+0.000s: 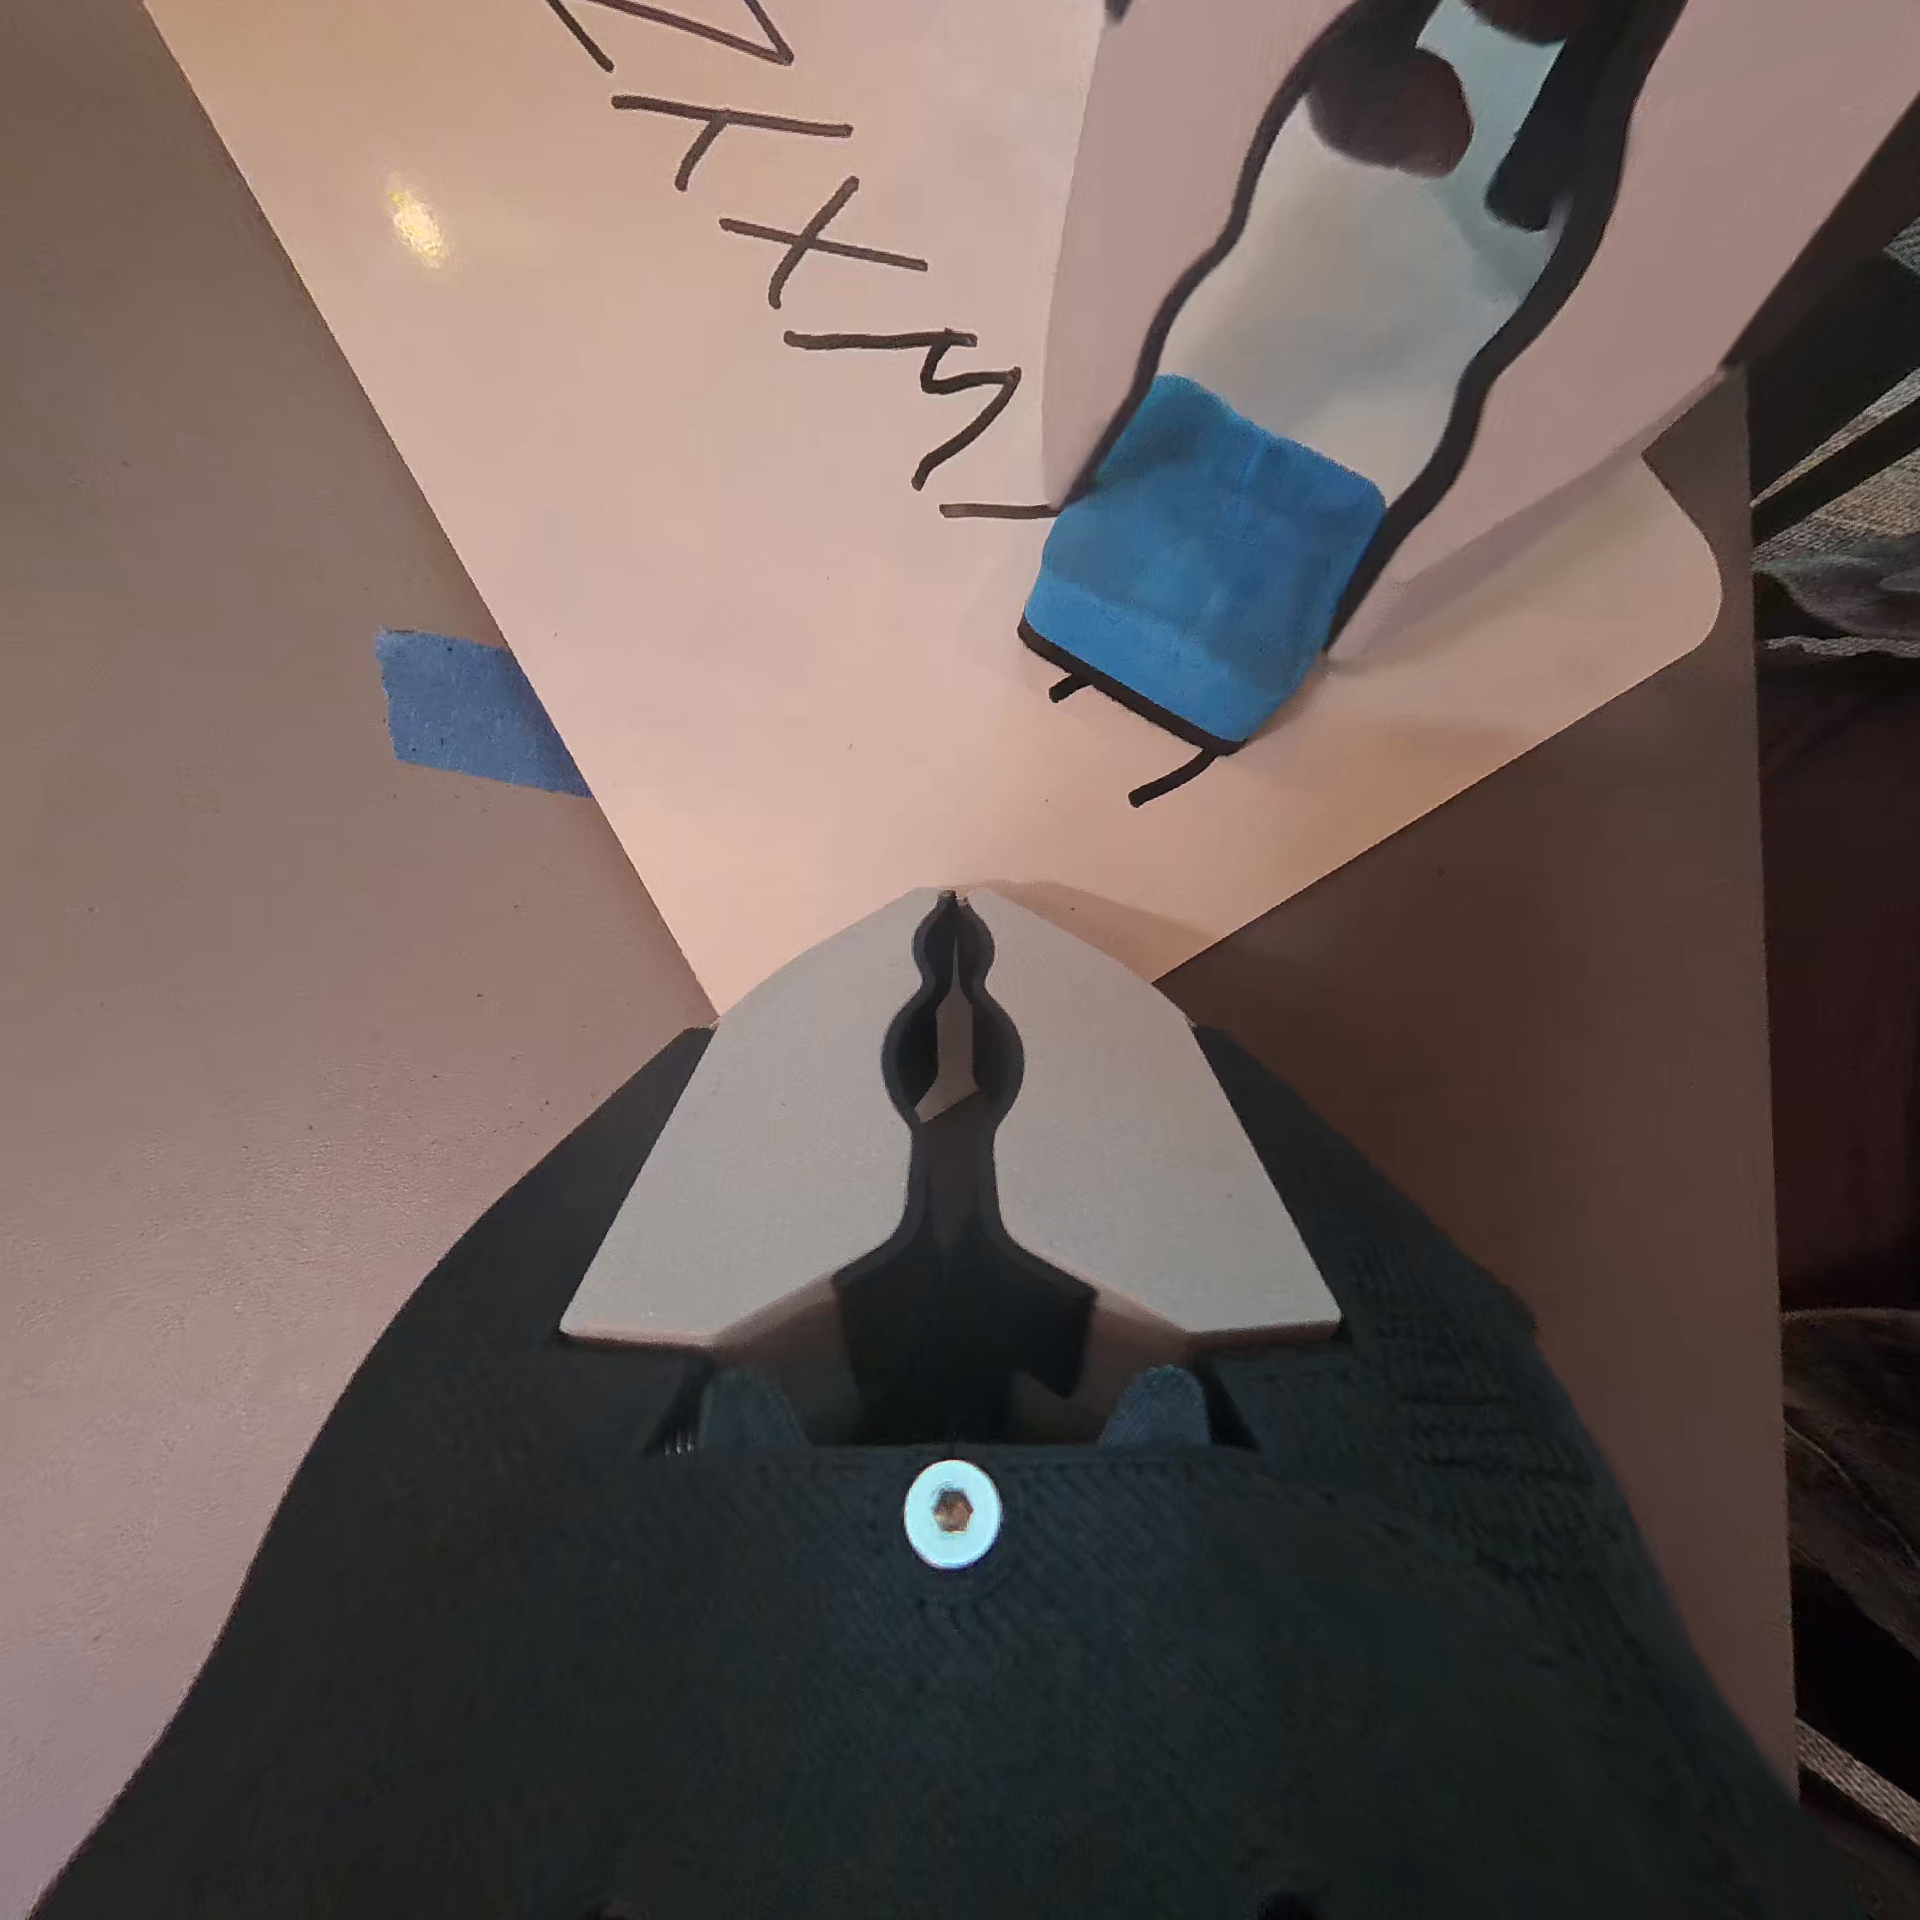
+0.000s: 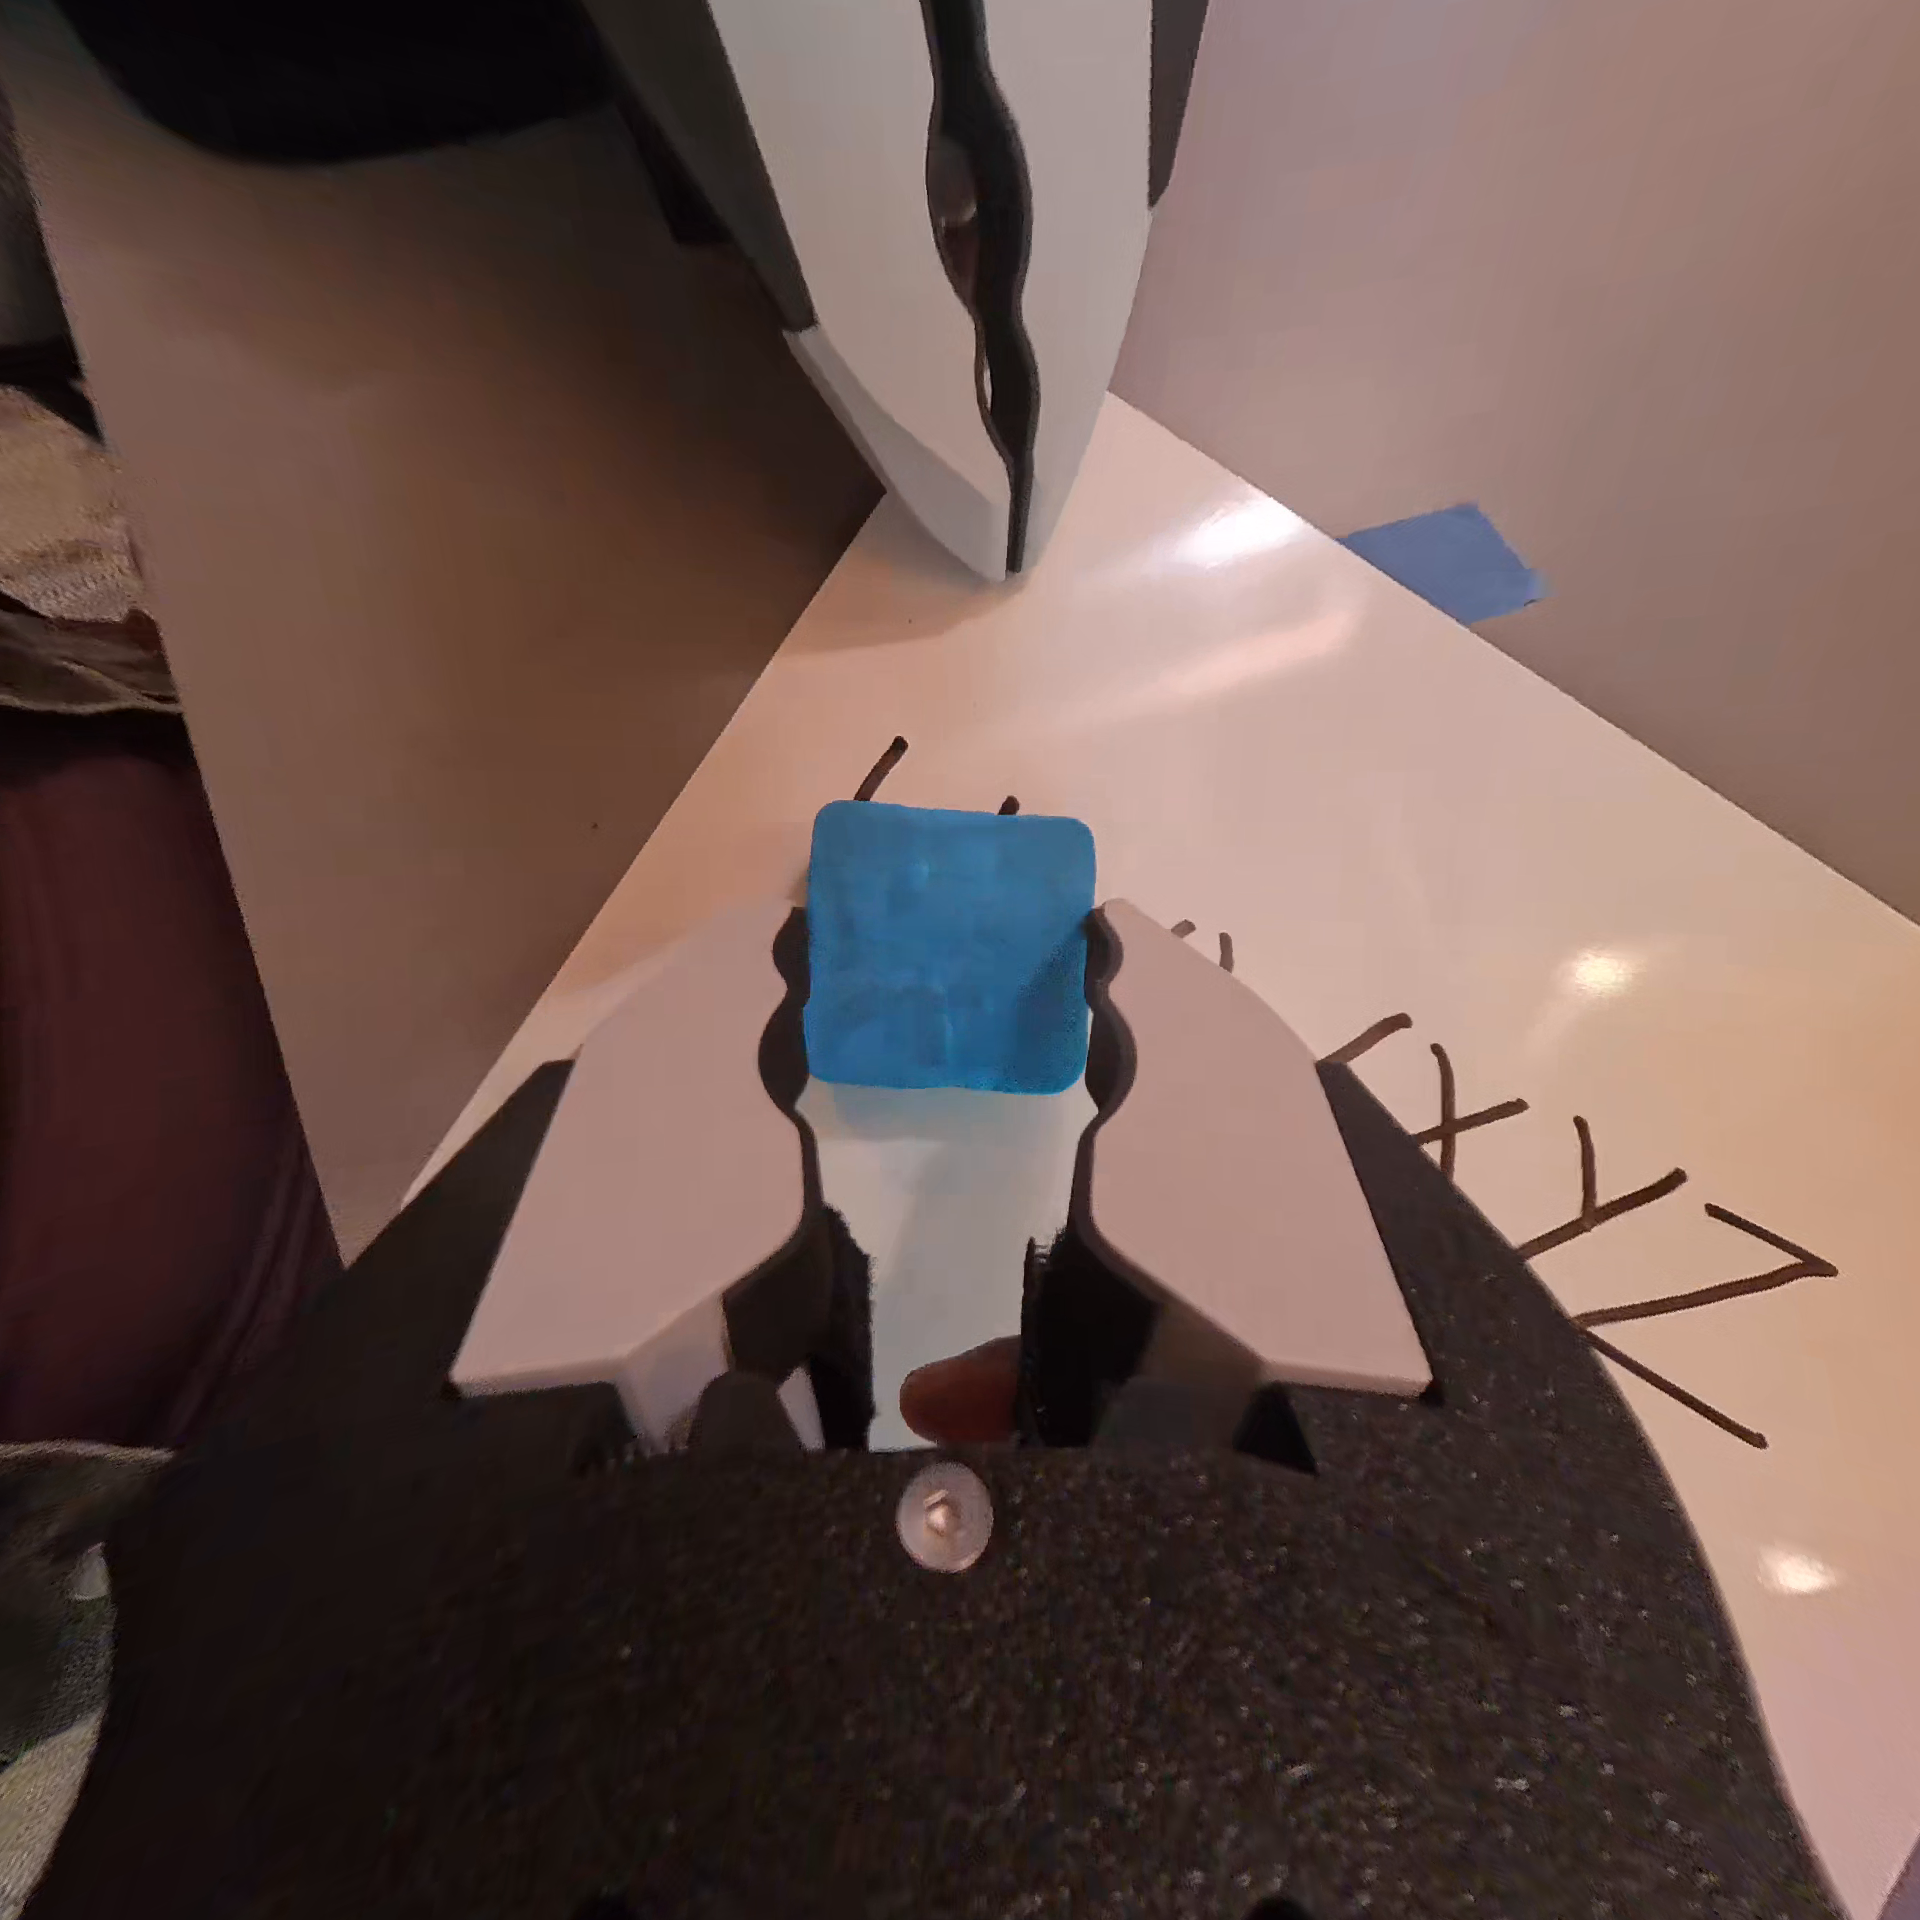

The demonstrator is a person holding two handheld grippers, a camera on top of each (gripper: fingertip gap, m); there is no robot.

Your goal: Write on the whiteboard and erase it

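Observation:
The whiteboard (image 1: 810,582) lies flat on the table with black marker strokes (image 1: 831,249) across it. My right gripper (image 2: 945,914) is shut on a blue eraser (image 2: 951,956) and presses it on the board near its end, over some strokes. The eraser also shows in the left wrist view (image 1: 1205,582), with its dark felt edge on the board. My left gripper (image 1: 951,899) is shut with nothing between its fingers, and its tips rest at the board's near edge. It also shows in the right wrist view (image 2: 1003,561), tips down on the board's corner.
A strip of blue tape (image 1: 468,717) sticks to the table beside the board; it also shows in the right wrist view (image 2: 1444,566). Dark fabric (image 1: 1839,582) lies beyond the table's edge. Marker strokes (image 2: 1621,1226) run to the right of my right gripper. Spacing between my two grippers at the tips: around 7 cm.

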